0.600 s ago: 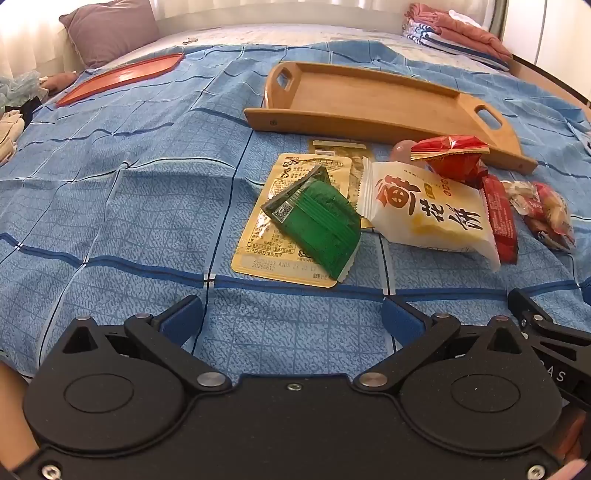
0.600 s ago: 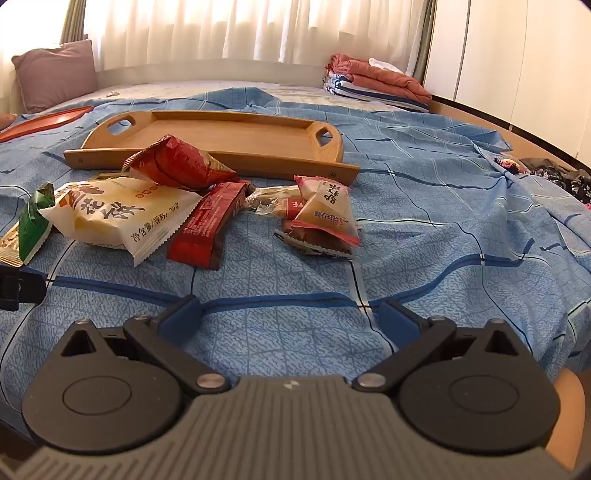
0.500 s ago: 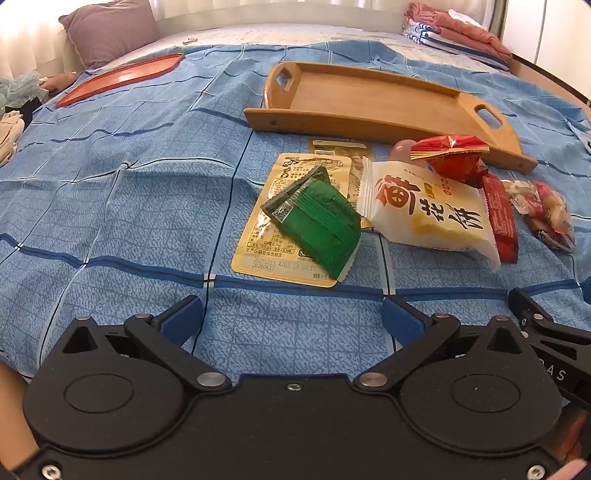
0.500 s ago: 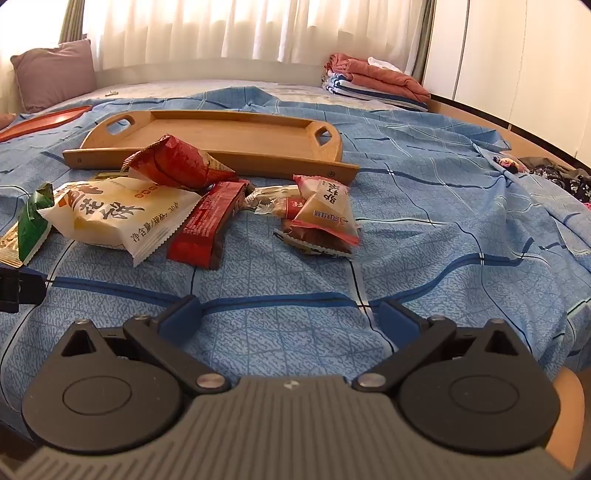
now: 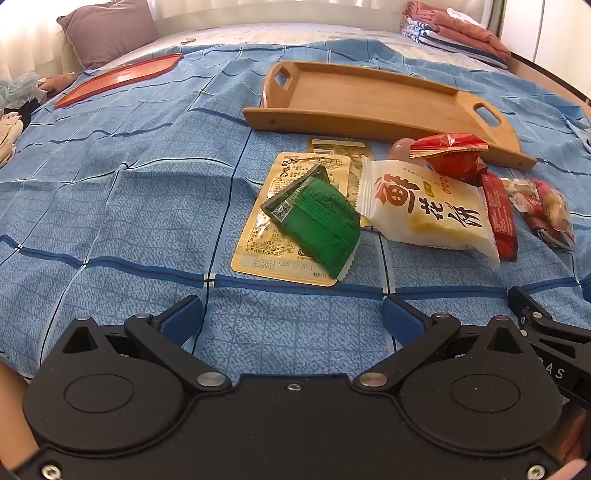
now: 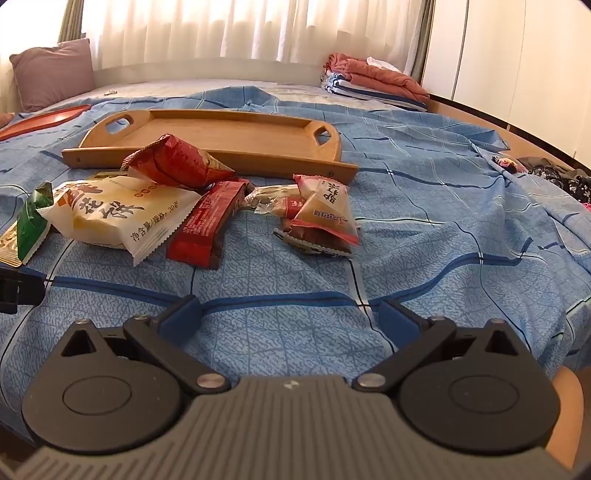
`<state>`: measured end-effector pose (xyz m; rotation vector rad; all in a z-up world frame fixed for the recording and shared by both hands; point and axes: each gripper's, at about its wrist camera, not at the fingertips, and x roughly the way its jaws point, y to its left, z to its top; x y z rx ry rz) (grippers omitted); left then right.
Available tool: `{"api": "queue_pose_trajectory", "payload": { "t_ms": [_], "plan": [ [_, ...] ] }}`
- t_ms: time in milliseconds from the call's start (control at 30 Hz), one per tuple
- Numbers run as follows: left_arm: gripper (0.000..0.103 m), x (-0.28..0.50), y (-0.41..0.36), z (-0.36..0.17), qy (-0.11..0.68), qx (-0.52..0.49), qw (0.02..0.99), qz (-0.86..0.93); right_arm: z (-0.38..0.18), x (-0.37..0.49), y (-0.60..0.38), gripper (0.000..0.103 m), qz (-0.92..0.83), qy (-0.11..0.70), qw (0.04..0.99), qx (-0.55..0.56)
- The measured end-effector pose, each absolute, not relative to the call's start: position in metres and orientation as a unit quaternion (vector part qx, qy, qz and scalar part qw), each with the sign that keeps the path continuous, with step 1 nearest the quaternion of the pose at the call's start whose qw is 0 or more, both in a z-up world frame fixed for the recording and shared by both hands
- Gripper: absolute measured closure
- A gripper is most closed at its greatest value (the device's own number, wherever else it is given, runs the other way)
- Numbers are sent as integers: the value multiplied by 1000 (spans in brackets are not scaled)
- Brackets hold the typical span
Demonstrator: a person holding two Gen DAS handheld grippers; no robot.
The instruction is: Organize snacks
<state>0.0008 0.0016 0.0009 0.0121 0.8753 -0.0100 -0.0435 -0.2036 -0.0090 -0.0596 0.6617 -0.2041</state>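
Observation:
Several snack packets lie on the blue checked bedspread in front of an empty wooden tray (image 5: pixel 369 99), which also shows in the right wrist view (image 6: pixel 236 136). A green packet (image 5: pixel 317 221) lies on a flat yellow pouch (image 5: pixel 266 236). Beside them are a white packet (image 5: pixel 428 210), a red bag (image 5: pixel 450 155), a dark red bar (image 5: pixel 498 214) and small pink packets (image 6: pixel 325 218). My left gripper (image 5: pixel 291 317) is open and empty, just short of the green packet. My right gripper (image 6: pixel 290 314) is open and empty, short of the pink packets.
A flat red tray (image 5: pixel 122 77) lies far left on the bed. A purple pillow (image 5: pixel 107 29) is at the head. Folded blankets (image 6: pixel 369 81) sit at the back right. Clothes (image 6: pixel 554 177) lie at the right edge.

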Motion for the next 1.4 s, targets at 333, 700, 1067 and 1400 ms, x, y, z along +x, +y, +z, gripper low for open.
{"api": "queue_pose_trajectory", "payload": {
  "t_ms": [333, 700, 1067, 1400],
  "plan": [
    [0, 2, 2, 1, 424, 6, 906, -5, -9, -44, -203, 0, -100, 324, 940, -29],
    [0, 0, 1, 1, 424, 7, 906, -4, -10, -43, -204, 0, -98, 324, 941, -30],
    [0, 1, 0, 1, 425, 8, 905, -4, -11, -42, -203, 0, -97, 324, 941, -32],
    [0, 1, 0, 1, 425, 8, 905, -4, -10, -42, -203, 0, -97, 324, 941, -32]
  ]
}}
